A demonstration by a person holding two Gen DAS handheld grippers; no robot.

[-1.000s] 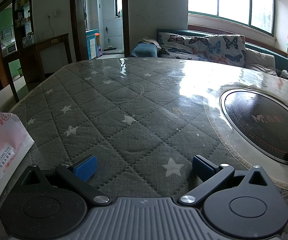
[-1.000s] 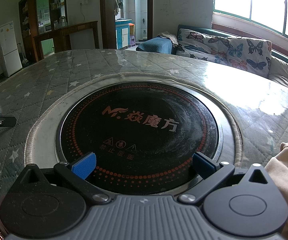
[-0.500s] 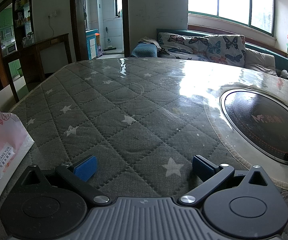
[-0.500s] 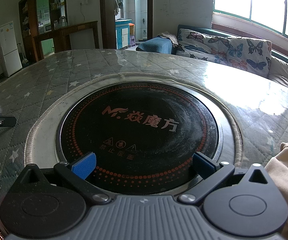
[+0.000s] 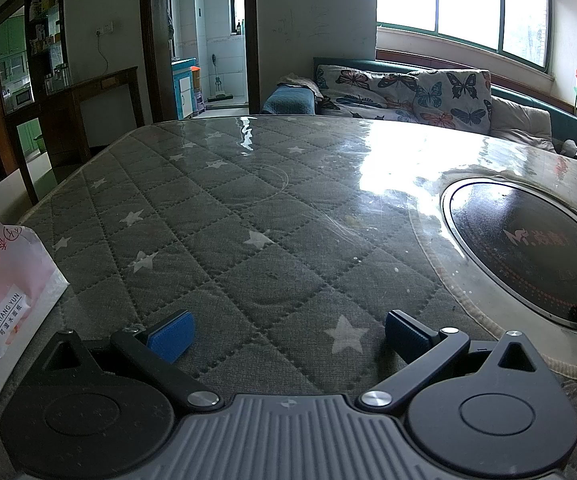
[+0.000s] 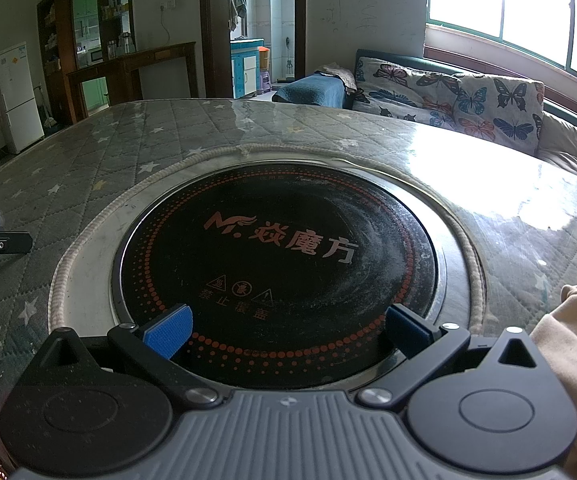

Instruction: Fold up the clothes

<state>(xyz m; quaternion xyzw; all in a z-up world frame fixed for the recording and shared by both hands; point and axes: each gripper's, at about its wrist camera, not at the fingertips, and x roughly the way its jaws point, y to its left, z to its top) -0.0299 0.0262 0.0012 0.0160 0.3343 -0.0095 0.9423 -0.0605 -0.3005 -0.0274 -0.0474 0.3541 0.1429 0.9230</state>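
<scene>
At tabletop's right edge (image 6: 528,184): beige garment (image 6: 568,328), soft, limp, probably light; best pinched at a hem or corner. Left gripper (image 5: 286,334) and right gripper (image 6: 286,330) fingers spread wide, holding nothing.

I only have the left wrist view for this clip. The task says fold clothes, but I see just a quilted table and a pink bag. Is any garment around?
Observer: Yes. In the right wrist view a beige garment lies at the table's right edge, beside the right gripper.
Operator: Is that gripper holding it?
Observer: No. Its jaws are spread wide over the black cooktop, empty.
Operator: Anything else my view misses?
Observer: A white fridge stands in the far left corner.
</scene>
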